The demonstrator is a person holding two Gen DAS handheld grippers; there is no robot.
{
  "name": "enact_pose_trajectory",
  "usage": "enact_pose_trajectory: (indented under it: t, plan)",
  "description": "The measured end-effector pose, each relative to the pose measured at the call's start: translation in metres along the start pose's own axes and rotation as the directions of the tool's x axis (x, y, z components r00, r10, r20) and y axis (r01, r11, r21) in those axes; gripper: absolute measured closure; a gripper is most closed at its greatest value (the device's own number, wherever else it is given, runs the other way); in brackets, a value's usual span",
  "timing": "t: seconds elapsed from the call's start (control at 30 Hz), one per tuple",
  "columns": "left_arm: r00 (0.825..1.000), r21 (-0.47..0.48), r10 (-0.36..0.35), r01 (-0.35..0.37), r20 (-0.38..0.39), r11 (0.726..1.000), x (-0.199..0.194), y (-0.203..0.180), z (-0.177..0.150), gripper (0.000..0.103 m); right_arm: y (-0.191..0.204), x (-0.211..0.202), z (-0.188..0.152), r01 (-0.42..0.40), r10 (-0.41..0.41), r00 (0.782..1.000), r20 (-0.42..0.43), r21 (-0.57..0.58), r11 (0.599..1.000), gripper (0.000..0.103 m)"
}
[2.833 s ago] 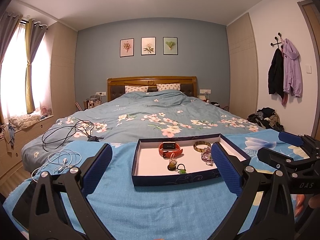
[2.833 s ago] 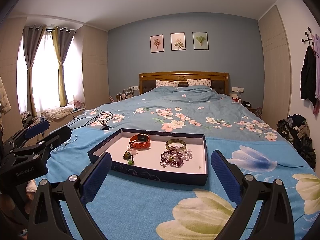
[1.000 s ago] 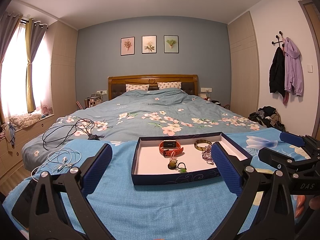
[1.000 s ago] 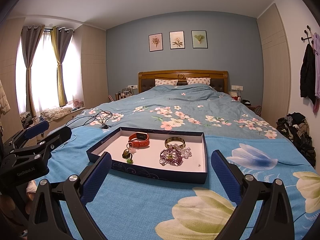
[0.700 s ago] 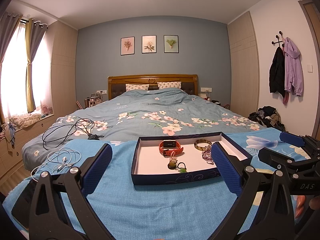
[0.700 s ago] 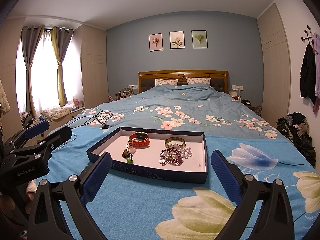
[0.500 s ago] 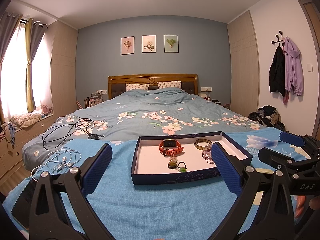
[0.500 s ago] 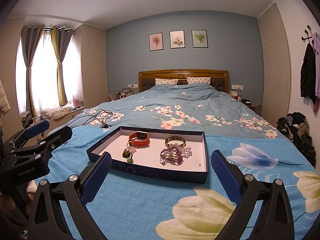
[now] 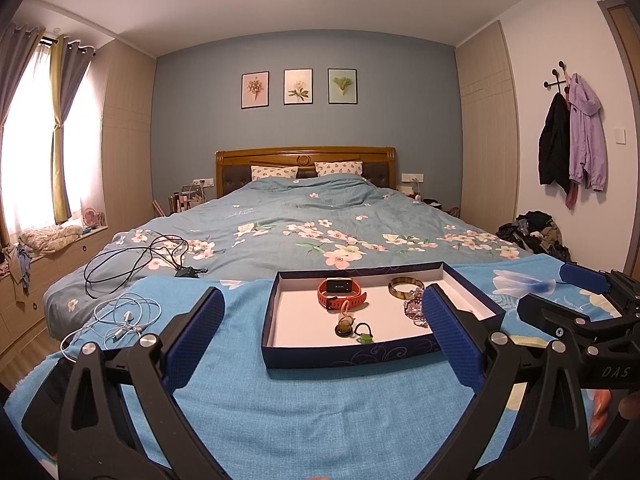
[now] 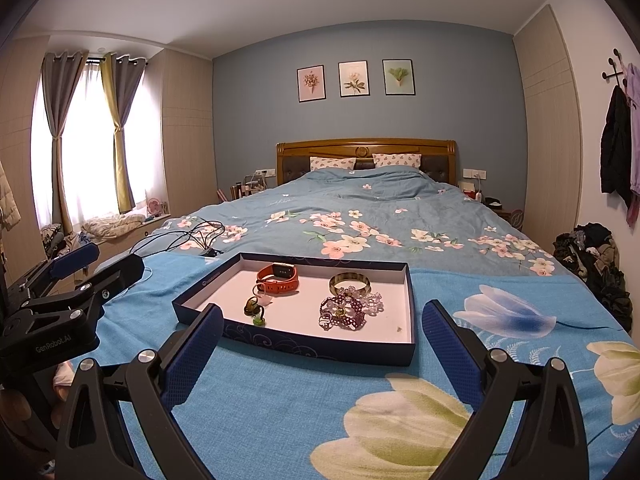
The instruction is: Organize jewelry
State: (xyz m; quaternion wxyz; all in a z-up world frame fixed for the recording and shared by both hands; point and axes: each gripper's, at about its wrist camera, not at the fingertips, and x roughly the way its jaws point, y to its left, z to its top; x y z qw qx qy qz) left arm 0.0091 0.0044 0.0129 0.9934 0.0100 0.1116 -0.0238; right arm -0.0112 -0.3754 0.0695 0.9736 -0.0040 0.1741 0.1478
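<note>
A dark blue tray [image 10: 320, 346] is sitting on the blue blanket [image 10: 280, 412] at the near end of the bed, and all the jewelry I can see is lying inside it. The orange watch [image 10: 279, 277] is lying at the far side, and the gold bangle [image 10: 349, 282] is lying to its right. The purple bead bracelet [image 10: 343, 312] is lying in a heap just near the bangle, touching it or almost. A small dark ring and a green charm [image 10: 255, 310] are lying on the near left side. The tray is probably keeping the small things together, so they are not getting lost in the soft blanket. The left claw [image 9: 324, 340] is waiting in front of the tray with its jaws wide apart and nothing in them. The right claw [image 10: 322, 350] is doing the same, wide open and holding nothing. Both are pointing at the tray, maybe so they can reach in easily. This could be jewelry waiting to be sorted, or jewelry already gathered up, and I cannot tell which. White earphones [image 9: 120, 314] and black cables [image 9: 136, 258] are lying on the bed to the left.
</note>
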Motion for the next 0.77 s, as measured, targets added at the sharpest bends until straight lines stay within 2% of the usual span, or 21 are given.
enact_pose_trajectory:
  t: [0.5, 0.7, 0.77]
  plan:
    - [1.0, -0.01, -0.001, 0.001, 0.0, 1.0, 0.0, 0.002, -0.002, 0.006, 0.0, 0.0, 0.001, -0.002, 0.002, 1.0, -0.002, 0.0, 1.0, 0.007]
    - [0.997, -0.016, -0.042, 0.041, -0.063, 0.999, 0.01, 0.002, -0.005, 0.006, -0.004, 0.003, 0.002, 0.0, 0.0, 1.0, -0.029, -0.02, 1.0, 0.007]
    - [0.995, -0.015, -0.045, 0.044, -0.083, 0.999, 0.014, 0.005, -0.008, 0.006, -0.016, 0.009, 0.002, 0.009, -0.01, 0.997, -0.081, -0.02, 1.0, 0.007]
